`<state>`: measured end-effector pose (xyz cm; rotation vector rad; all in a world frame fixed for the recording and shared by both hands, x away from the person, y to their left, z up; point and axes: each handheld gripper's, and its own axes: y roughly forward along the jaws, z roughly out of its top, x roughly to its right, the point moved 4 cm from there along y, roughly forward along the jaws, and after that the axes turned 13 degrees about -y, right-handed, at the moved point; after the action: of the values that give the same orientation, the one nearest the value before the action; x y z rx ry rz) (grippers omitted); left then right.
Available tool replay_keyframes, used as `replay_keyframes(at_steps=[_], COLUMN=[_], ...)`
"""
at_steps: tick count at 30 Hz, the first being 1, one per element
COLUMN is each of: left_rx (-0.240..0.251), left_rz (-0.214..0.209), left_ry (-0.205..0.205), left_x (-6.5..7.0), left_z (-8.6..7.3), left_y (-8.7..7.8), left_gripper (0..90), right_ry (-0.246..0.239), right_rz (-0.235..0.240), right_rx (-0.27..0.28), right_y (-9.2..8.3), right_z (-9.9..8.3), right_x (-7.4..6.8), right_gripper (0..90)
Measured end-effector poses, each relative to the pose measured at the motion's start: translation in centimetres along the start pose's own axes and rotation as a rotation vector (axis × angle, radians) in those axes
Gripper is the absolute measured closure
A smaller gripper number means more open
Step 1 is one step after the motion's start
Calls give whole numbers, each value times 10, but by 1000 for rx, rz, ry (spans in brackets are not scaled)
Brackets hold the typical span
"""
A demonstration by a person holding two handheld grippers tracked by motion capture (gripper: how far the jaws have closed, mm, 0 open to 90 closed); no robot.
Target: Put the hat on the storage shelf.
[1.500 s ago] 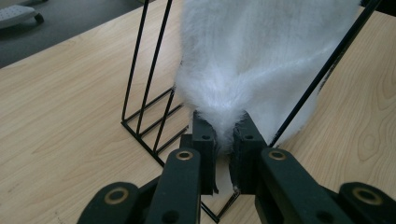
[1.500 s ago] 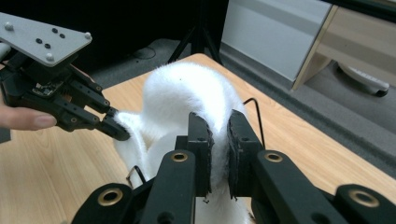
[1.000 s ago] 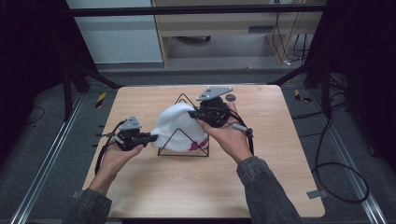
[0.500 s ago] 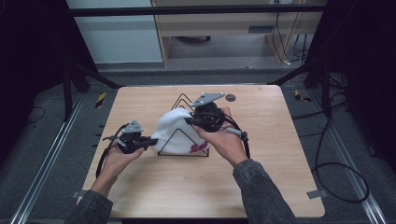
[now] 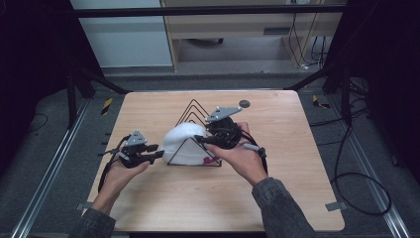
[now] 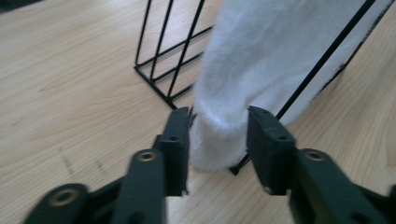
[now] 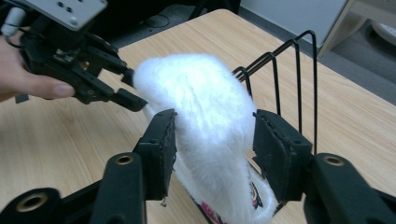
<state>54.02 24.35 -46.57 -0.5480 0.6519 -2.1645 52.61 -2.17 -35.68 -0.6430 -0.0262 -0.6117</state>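
Observation:
A white fluffy slipper (image 5: pixel 184 141) lies draped over a black wire rack (image 5: pixel 193 106) in the middle of the table. My left gripper (image 5: pixel 157 151) is at the slipper's left end. In the left gripper view its jaws (image 6: pixel 219 116) stand open on either side of the slipper's hanging edge (image 6: pixel 261 60), beside the rack's wires (image 6: pixel 159 46). My right gripper (image 5: pixel 198 140) comes in from the right. Its wide-open jaws (image 7: pixel 215 121) straddle the slipper's fluffy body (image 7: pixel 201 102), with the rack (image 7: pixel 299 70) behind. The left gripper (image 7: pixel 130 88) shows at the far end.
The wooden table (image 5: pixel 198 198) has bare surface in front of and to both sides of the rack. A small dark disc (image 5: pixel 244 103) lies near the far edge. Cables (image 5: pixel 346 178) run over the floor at the right.
My right gripper has moved left and nearer to me, down around the slipper. My left gripper has edged right up to the slipper's end.

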Motion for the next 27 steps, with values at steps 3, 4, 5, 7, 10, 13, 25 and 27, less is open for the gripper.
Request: replay_keyframes(at_steps=[3, 4, 5, 7, 10, 13, 25, 27], left_rx=[21, 26, 24, 18, -7, -6, -115, -130], left_rz=[37, 50, 62, 73, 96, 104, 186, 196], left_ry=[-2, -5, -3, -7, 4, -1, -64, -55], left_x=[2, 1, 1, 0, 1, 0, -16, -16], left_z=[-4, -6, -8, -13, -22, -29, -61, -63], left_y=[-6, -8, -9, -10, -11, -12, -1, 3], left_gripper=[438, 393, 352, 237, 91, 60, 60, 55], right_ry=[1, 1, 1, 5, 15, 34, 40, 57], right_rz=[-10, -14, -20, -31, -48, -61, -126, -132], right_rx=[8, 7, 9, 18, 26, 23, 14, 20], right_y=[-3, -5, -6, -9, -13, -16, -44, -50], right_z=[-3, -4, -5, -6, -9, -13, -42, -49], right_x=[-1, -2, -2, -2, -2, -1, 8, 10], right_gripper=[419, 401, 381, 345, 278, 217, 86, 86])
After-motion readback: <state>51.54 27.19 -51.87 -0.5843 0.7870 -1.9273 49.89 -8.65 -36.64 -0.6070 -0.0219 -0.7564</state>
